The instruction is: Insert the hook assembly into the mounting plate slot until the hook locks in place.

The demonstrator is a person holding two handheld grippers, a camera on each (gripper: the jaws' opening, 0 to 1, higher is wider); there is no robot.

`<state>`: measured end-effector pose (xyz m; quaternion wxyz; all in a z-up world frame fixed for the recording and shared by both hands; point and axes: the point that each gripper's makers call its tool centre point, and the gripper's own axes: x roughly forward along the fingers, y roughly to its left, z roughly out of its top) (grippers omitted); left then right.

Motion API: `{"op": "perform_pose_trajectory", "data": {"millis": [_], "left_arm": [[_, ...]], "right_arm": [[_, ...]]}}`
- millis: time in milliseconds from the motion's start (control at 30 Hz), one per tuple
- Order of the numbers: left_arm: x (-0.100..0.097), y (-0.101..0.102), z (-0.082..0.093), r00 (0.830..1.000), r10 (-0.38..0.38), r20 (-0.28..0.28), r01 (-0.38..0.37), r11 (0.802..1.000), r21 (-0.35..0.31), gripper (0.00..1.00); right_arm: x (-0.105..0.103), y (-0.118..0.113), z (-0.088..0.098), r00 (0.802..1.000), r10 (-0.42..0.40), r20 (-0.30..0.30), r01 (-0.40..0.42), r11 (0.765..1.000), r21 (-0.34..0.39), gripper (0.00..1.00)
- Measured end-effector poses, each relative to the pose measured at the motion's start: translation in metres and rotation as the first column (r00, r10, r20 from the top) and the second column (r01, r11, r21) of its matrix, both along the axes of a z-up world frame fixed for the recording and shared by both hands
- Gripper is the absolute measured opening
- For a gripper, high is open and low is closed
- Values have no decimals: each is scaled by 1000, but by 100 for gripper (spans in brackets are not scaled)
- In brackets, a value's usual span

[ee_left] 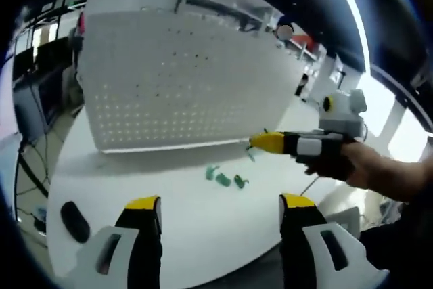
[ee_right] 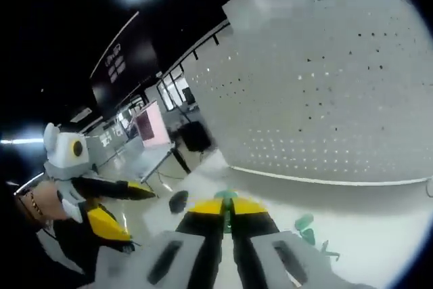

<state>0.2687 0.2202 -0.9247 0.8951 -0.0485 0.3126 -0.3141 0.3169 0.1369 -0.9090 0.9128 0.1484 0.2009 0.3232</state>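
I can't make out the shape of the small green hooks (ee_left: 223, 179) on the white table (ee_left: 203, 221); they're blurred. In my right gripper view, something green (ee_right: 226, 195) peeks above the closed yellow tips of the right gripper (ee_right: 227, 208), mostly hidden. The pegboard (ee_right: 325, 86) is cut off at the right, and its holes smear together.

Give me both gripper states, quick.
Left gripper: open, holding nothing.
Right gripper: shut on a green hook, its tip peeking above the jaws.
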Motion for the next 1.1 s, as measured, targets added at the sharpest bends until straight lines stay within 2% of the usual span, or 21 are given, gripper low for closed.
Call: {"op": "perform_pose_trajectory", "data": {"millis": [100, 167, 600, 800, 900, 1100], "left_arm": [[5, -3, 5, 1000, 9, 8, -9, 1000, -28, 68], [9, -4, 8, 1000, 20, 18, -20, 999, -42, 67], [16, -11, 25, 998, 35, 43, -29, 990, -139, 47], [14, -17, 30, 999, 26, 42, -18, 982, -190, 36], [13, -19, 32, 999, 27, 42, -17, 977, -212, 30], [10, -20, 35, 999, 20, 48, -8, 972, -235, 22]], "right_arm": [[-5, 9, 17, 1000, -8, 21, 7, 998, 55, 0], [-7, 15, 24, 1000, -13, 11, 12, 994, 107, 0], [-22, 36, 41, 999, -31, 13, 27, 968, 248, 0], [-29, 45, 52, 999, -25, 44, 12, 961, 277, 0], [-32, 48, 52, 999, -35, 37, 22, 952, 305, 0], [-39, 56, 54, 998, -20, 51, 3, 950, 311, 0]]}}
